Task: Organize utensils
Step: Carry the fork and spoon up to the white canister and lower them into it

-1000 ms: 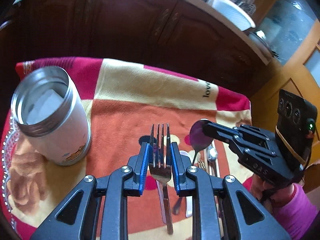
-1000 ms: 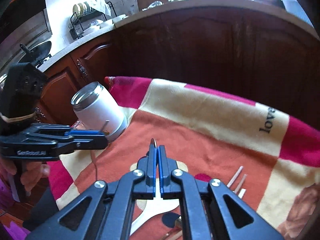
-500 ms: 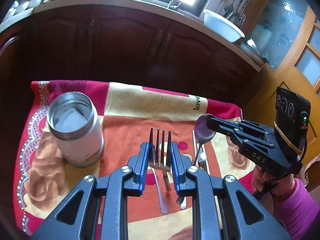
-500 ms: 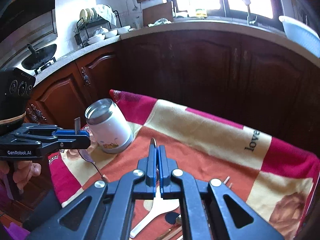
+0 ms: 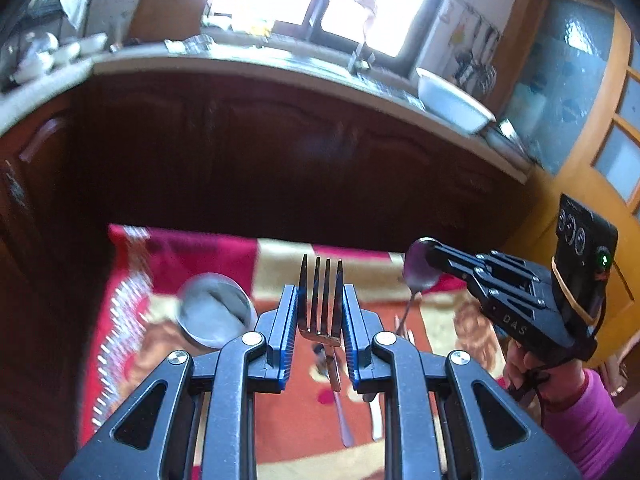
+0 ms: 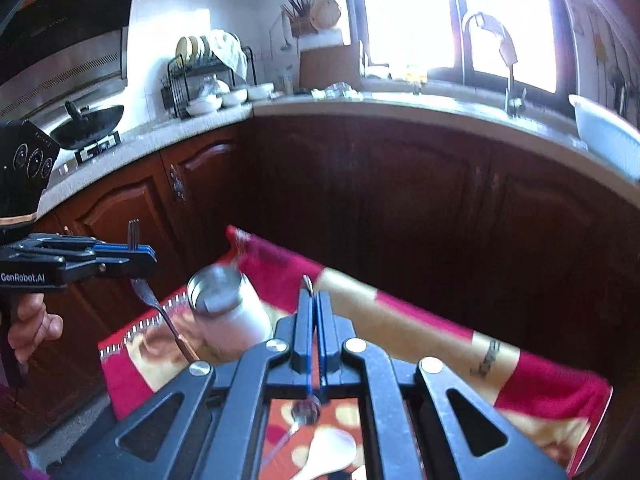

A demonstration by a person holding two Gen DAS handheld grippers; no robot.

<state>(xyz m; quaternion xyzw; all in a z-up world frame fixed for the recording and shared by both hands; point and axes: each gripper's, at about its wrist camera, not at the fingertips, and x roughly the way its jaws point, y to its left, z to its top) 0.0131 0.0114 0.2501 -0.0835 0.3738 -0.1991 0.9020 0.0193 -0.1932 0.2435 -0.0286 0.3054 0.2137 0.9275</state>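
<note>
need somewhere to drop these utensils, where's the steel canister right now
The steel canister stands open on the red patterned cloth, just left of the fork in the left wrist view; the right wrist view shows it near the cloth's left corner.

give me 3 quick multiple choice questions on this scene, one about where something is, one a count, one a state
1. Where is the steel canister?
A. on the patterned cloth
B. on the counter
C. in the sink

2. How many tines has the fork?
A. two
B. three
C. four

3. What state is the right gripper in?
A. wide open, empty
B. shut on the spoon
C. shut on a fork

Answers: A, it stands on the cloth; C, four tines show between the left gripper fingers; B, its fingers pinch the spoon's bowl edge.
</note>
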